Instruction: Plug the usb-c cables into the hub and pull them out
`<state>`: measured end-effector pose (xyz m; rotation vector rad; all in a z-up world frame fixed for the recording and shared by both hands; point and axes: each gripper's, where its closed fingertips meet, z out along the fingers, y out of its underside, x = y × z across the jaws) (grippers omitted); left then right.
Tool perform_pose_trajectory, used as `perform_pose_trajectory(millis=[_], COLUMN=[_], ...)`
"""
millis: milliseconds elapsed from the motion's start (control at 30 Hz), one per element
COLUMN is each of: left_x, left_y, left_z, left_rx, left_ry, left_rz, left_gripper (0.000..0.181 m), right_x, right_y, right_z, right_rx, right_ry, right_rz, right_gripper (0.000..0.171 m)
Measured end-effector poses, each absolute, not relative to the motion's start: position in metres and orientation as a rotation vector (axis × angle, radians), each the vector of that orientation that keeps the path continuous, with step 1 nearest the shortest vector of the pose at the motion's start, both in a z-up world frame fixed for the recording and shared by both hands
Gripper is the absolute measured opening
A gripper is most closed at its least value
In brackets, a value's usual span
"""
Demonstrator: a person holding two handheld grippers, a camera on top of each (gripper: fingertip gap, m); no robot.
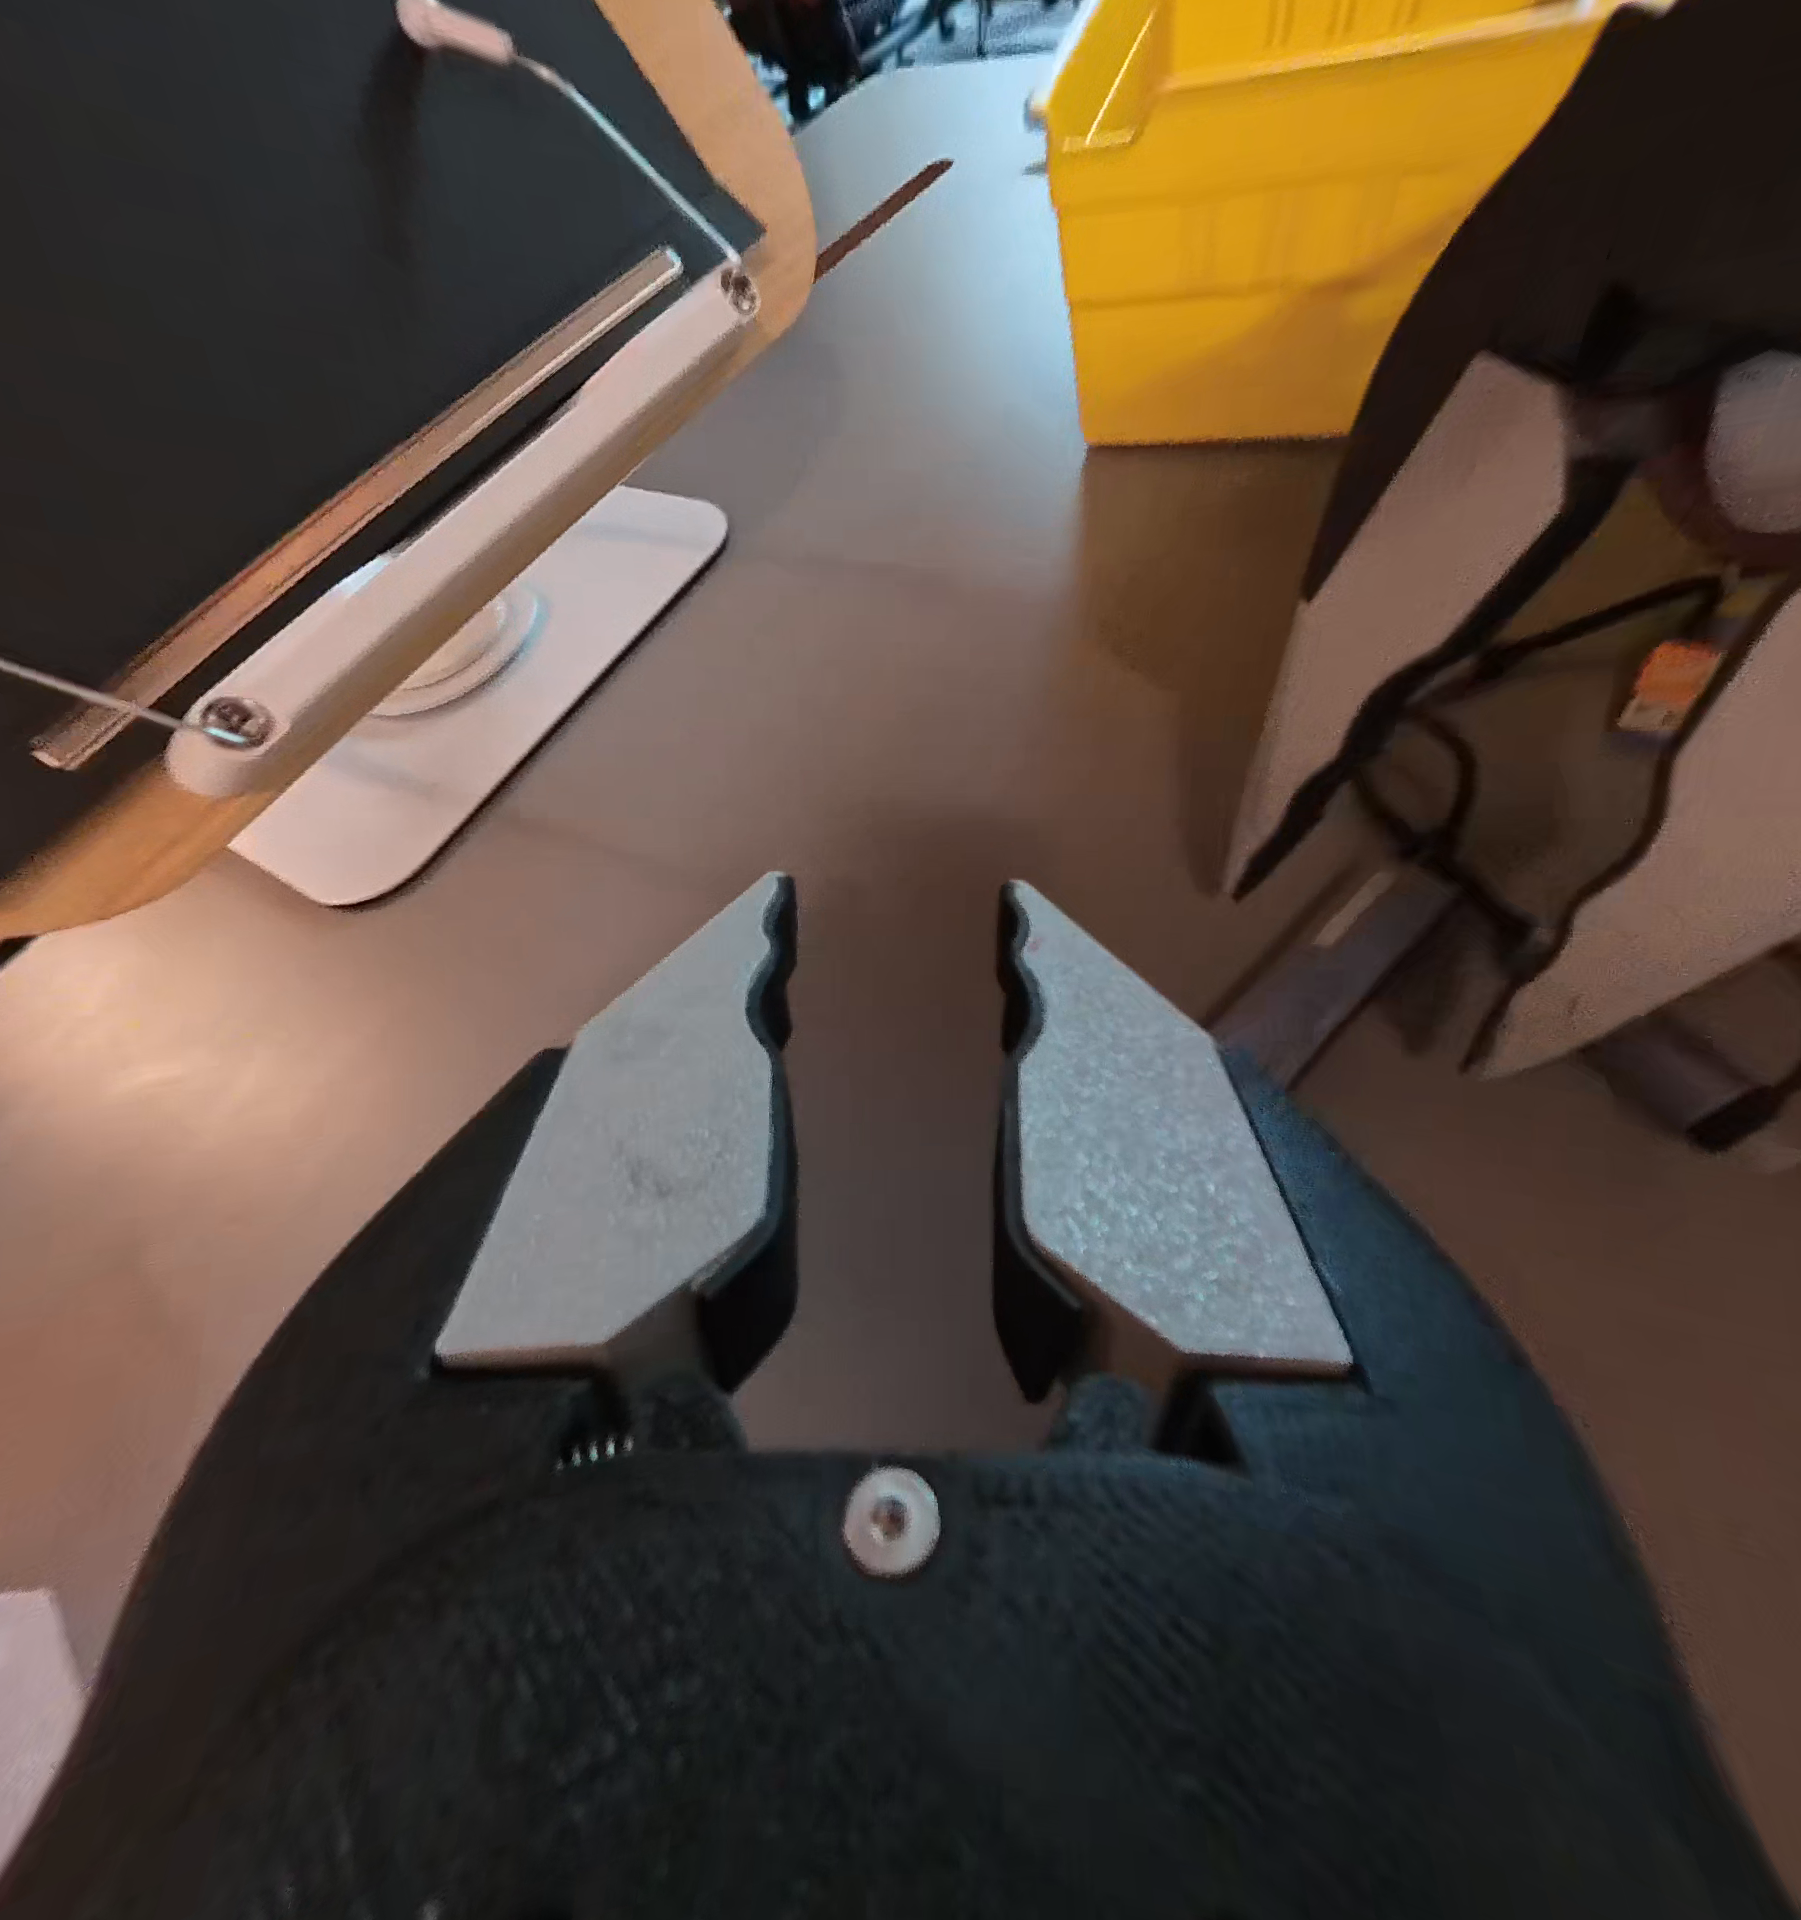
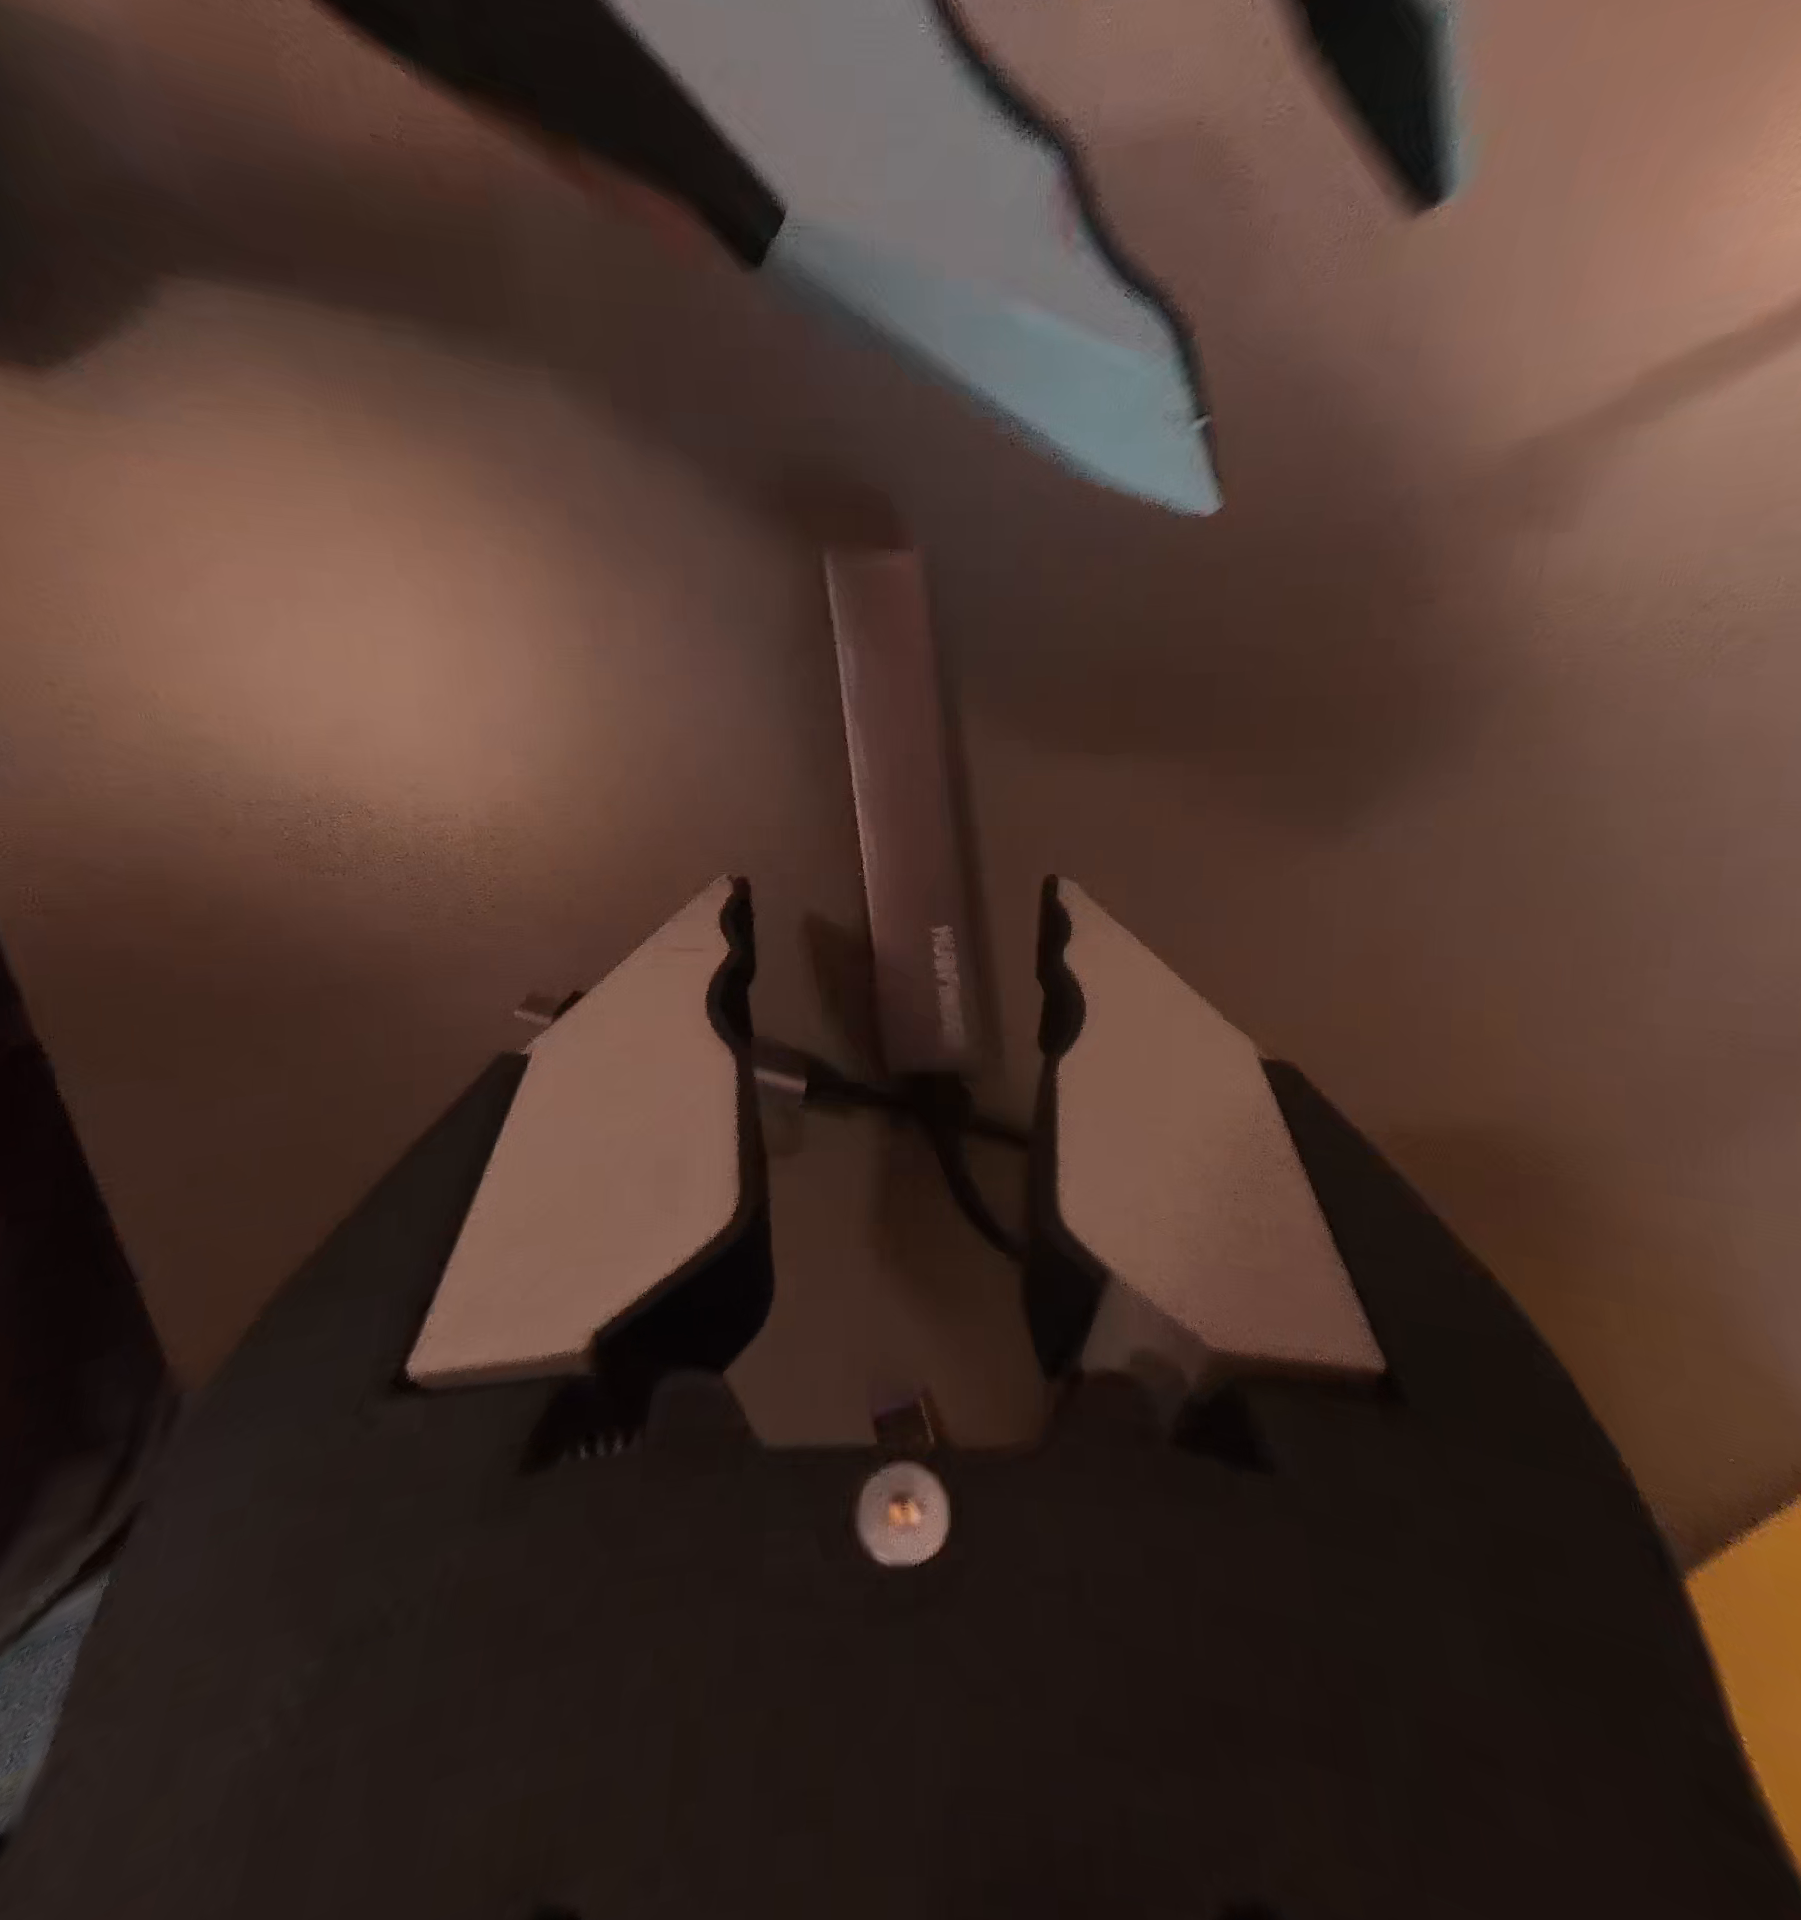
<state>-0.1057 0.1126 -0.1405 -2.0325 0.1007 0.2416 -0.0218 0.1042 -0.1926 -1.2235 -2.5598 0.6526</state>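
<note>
- The brown bench (image 1: pixel 875 644) carries a yellow bin (image 1: pixel 1218 260) at the far side and a tablet stand (image 1: pixel 480 665) on the left.
- The left gripper (image 1: pixel 896 935) hangs above bare bench, fingers apart, empty.
- The right gripper (image 2: pixel 896 935) is spread wide, empty, over the grey hub (image 2: pixel 906 790).
- Thin black cables (image 2: pixel 937 1132) lie at the hub's near end, with one plug (image 2: pixel 776 1075) just beside the left finger.

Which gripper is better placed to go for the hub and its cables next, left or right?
Right, probably. The right gripper is open with the grey hub and black cables lying straight ahead between its fingers. The left gripper, also open, faces only bare table.
</note>
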Motion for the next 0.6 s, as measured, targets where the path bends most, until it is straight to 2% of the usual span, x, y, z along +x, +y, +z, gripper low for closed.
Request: perform_pose_trajectory(millis=[33,67,100,200,300,500,600], left_x=[-0.11,-0.112,-0.113,-0.101,-0.087,-0.042,-0.014], left_y=[0.109,0.106,0.102,0.091,0.078,0.068,0.072], left_z=[-0.143,-0.146,-0.149,-0.149,-0.152,-0.149,-0.13], left_rx=[-2.044,-2.055,-2.064,-2.029,-2.032,-1.912,-1.771], left_ry=[0.113,0.129,0.164,0.331,0.478,0.774,0.807], left_rz=[0.274,0.294,0.3,0.255,0.205,0.201,0.142], left_gripper=[0.038,0.041,0.043,0.047,0.049,0.043,0.037], right_x=[-0.022,-0.023,-0.028,-0.028,-0.021,0.01,0.015], right_y=[0.103,0.104,0.102,0.1,0.095,0.084,0.079], right_z=[-0.202,-0.207,-0.205,-0.202,-0.186,-0.131,-0.122], right_rx=[-1.209,-1.193,-1.167,-1.112,-1.029,-0.665,-0.598], right_ry=[-2.603,-2.616,-2.593,-2.605,-2.594,-2.52,-2.507], right_rz=[0.618,0.595,0.634,0.713,0.962,1.361,1.41], right_gripper=[0.046,0.039,0.021,0.02,0.02,0.02,0.02])
